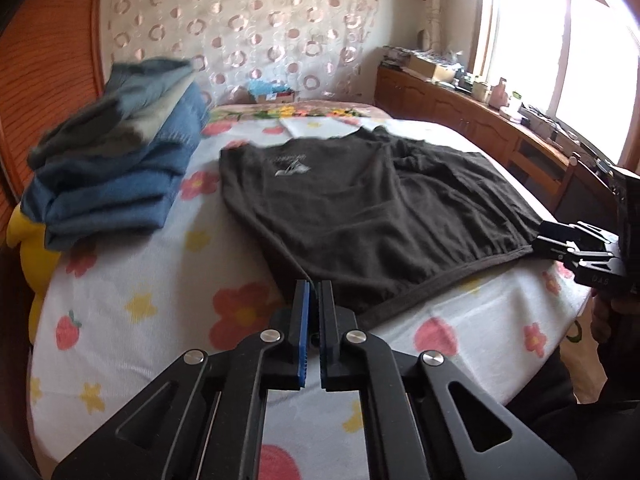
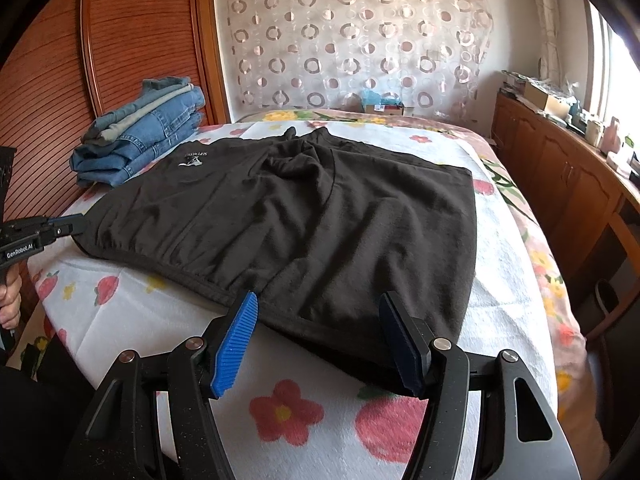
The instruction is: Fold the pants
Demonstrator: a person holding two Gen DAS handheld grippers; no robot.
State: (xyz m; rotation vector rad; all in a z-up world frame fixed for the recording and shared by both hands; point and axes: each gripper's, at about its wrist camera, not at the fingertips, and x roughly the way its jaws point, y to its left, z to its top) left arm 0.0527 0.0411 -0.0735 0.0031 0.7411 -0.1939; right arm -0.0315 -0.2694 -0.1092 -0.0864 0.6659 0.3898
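Note:
Dark brown pants (image 1: 360, 208) (image 2: 304, 216) with a small white logo lie spread flat on the floral bedsheet (image 1: 132, 288) (image 2: 168, 312). My left gripper (image 1: 314, 285) is shut on the near left corner of their hem; in the right wrist view it (image 2: 82, 224) pinches that same corner from the left. My right gripper (image 2: 318, 299) stands open, its blue pads on either side of the near right edge, with fabric lying between the fingers but not pressed. In the left wrist view it (image 1: 540, 240) sits at the right corner of the pants.
A stack of folded jeans (image 1: 120, 168) (image 2: 144, 136) rests at the bed's left side by the wooden panel wall (image 2: 60, 80). A yellow plush toy (image 1: 32, 248) is beside it. Wooden cabinets (image 2: 560, 168) with clutter run along the right. A small box (image 1: 272, 96) sits at the far end.

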